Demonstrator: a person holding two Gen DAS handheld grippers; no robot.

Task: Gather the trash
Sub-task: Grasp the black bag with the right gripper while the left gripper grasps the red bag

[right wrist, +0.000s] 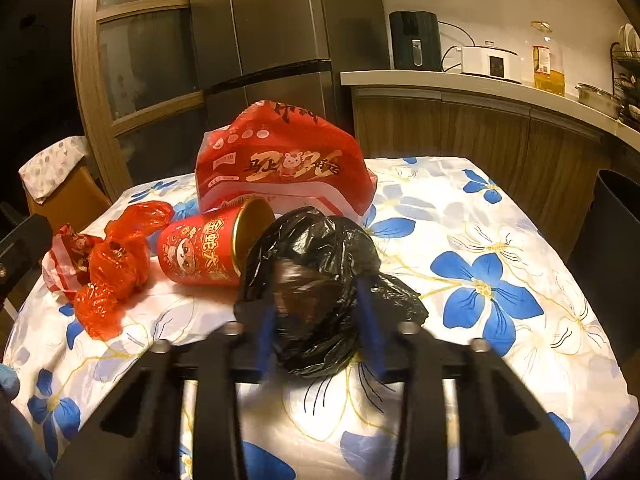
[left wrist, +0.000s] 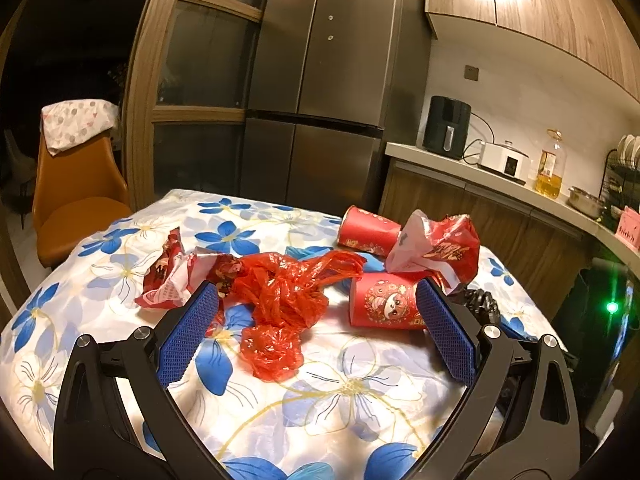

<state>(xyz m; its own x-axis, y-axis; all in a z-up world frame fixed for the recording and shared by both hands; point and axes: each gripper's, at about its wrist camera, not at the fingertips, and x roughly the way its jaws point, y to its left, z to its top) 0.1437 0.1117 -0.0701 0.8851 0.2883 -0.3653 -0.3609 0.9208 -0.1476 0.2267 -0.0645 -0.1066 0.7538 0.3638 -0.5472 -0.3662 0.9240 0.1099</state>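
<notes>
Right wrist view: right gripper [right wrist: 320,312] has its jaws narrowed onto the crumpled black bag [right wrist: 320,276], blue pads pressing its sides; bag rests on the desk [right wrist: 520,208] with the floral cloth. Motion blur on the jaws, so how firm the hold is I cannot tell.

Left wrist view: left gripper [left wrist: 316,312] jaws stand wide apart, holding nothing, hovering over the red plastic bag [left wrist: 288,288].

Progress, judged: early. No item seen binned. A dark bin [right wrist: 612,264] stands just beside the desk at the right edge; its contents are hidden. Left on the desk:
- red plastic bag, plus a smaller red wad [left wrist: 270,350] near it
- near cup [left wrist: 384,300], lying on its side
- far cup [left wrist: 366,230], also on its side
- torn red-and-white wrapper [left wrist: 168,280] at left
- large red package [right wrist: 280,160] behind the near cup

Writing: near cup carries gold Chinese characters down its side, starting 金蛇, with a cartoon figure. Large package shows gold brush lettering and a cartoon animal; not read with confidence. Smaller print is illegible.
</notes>
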